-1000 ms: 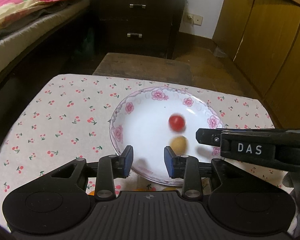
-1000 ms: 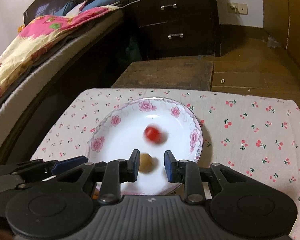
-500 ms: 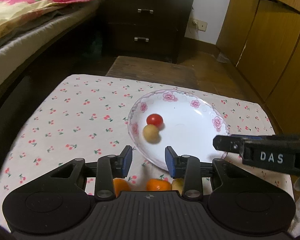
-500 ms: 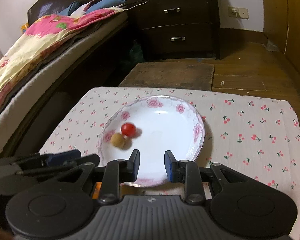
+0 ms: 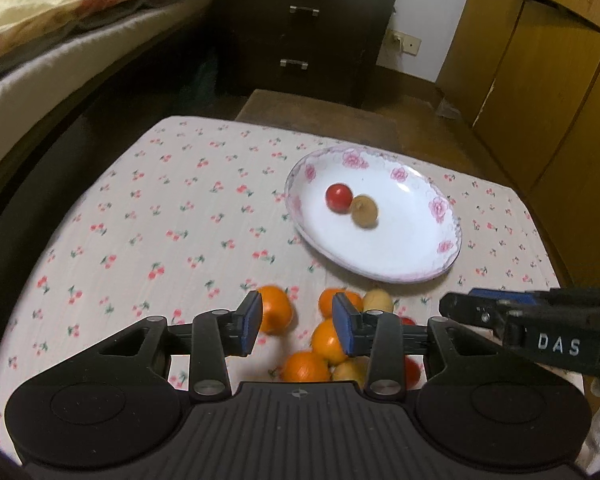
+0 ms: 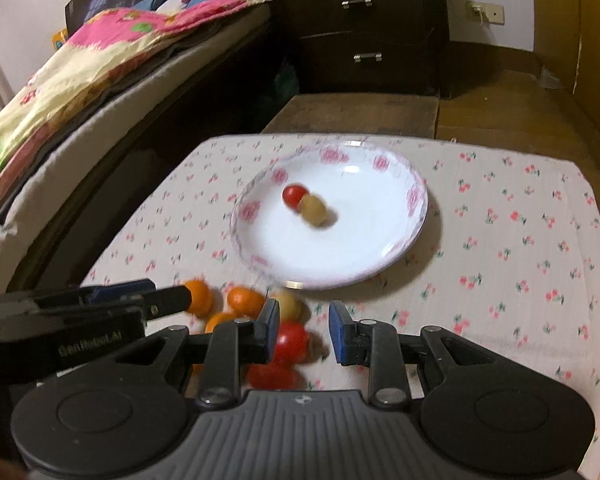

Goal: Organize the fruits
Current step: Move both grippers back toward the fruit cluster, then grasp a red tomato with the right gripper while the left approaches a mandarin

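Left wrist view shows the left gripper (image 5: 296, 324) with its fingers spread wide and nothing between them, hanging over a loose pile of fruit on the cherry-print tablecloth (image 5: 148, 216). 1 orange (image 5: 275, 314) sits just past the left finger (image 5: 249, 323), a 2nd orange (image 5: 327, 340) lies against the inner face of the right finger (image 5: 345, 328), and a 3rd (image 5: 305, 367) is near the base of the gap. A tan fruit (image 5: 377, 300) sits just beyond the right finger. Farther ahead and to the right stands the flowered plate (image 5: 412, 268), already carrying a red tomato (image 5: 339, 197) touching a brown fruit (image 5: 364, 211).

From the right wrist view, the right gripper (image 6: 303, 330) is also wide open and empty, with a tomato (image 6: 290, 340) just inside its left finger and another red one (image 6: 272, 376) below it.

The risks, as I judge them: the pile is tightly packed, so closing on 1 fruit may nudge its neighbours and send them rolling toward the cloth's edge. Both grippers work the same cluster close together, so they could bump. The 2 round fruits on the smooth plate look free to roll if the plate is knocked, and a firm squeeze could split a tomato.
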A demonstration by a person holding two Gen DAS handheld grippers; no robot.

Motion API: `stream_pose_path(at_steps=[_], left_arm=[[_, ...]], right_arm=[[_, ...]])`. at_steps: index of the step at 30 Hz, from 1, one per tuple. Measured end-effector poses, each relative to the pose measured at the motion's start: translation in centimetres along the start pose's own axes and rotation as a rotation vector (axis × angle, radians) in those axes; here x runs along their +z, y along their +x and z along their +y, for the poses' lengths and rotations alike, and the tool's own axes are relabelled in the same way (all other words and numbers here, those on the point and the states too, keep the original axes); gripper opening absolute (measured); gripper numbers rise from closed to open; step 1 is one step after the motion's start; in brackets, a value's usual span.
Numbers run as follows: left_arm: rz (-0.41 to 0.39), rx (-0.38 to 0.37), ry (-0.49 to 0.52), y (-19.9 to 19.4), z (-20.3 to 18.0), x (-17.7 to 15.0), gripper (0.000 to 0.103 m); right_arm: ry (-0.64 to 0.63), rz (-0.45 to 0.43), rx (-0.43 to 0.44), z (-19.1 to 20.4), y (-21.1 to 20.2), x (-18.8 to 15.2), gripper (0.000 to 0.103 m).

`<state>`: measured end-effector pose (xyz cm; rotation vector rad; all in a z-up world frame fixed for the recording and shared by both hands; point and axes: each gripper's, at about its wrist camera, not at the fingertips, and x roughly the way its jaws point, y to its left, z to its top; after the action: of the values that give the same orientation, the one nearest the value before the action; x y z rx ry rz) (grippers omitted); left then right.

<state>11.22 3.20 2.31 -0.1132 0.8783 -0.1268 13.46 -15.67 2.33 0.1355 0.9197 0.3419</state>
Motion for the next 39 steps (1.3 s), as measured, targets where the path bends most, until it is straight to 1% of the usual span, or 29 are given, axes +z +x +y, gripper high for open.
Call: stream_pose_path(at_steps=[4,11,15,20,24,31,35,39], left_arm=[[0.021,-0.003,-0.020,-0.2,0.6,-0.7,0.048],[0.046,-0.018,-0.007,-0.1,0.6,-1.6,0.049],[0.050,-0.025,-0.020,-0.2,1.0,-1.4,0.051],[0.042,-0.040,-0.035,-0.6,1.6,-1.1,0.054],[0.042,-0.048,-0.037,-0.8,1.7,-1.1,0.055],[0.050,-0.047,-0.048,-0.6,2.1,-1.1,0.058],[0.054,-0.051,-0.049,-0.6,2.2,-1.2,0.058],[0.056,-0.054,-0.048,-0.5,2.2,-1.1,0.060]], right_arm=[[-0.007,0.021,0.002,0.3,0.1,-1.1,0.028],[-0.014,0.050,0.010,0.5,0.8,-1.6,0.028],[-0.032,0.076,0.022,0.8,1.5,-1.9,0.028],[-0.085,0.107,0.045,1.9,2.4,-2.5,0.028],[-0.115,0.110,0.061,2.4,3.1,-2.5,0.030],[-0.127,0.115,0.074,2.5,3.7,-2.3,0.033],[-0.131,0.132,0.095,2.6,3.7,-2.4,0.034],[-0.143,0.168,0.119,2.9,3.6,-3.2,0.034]])
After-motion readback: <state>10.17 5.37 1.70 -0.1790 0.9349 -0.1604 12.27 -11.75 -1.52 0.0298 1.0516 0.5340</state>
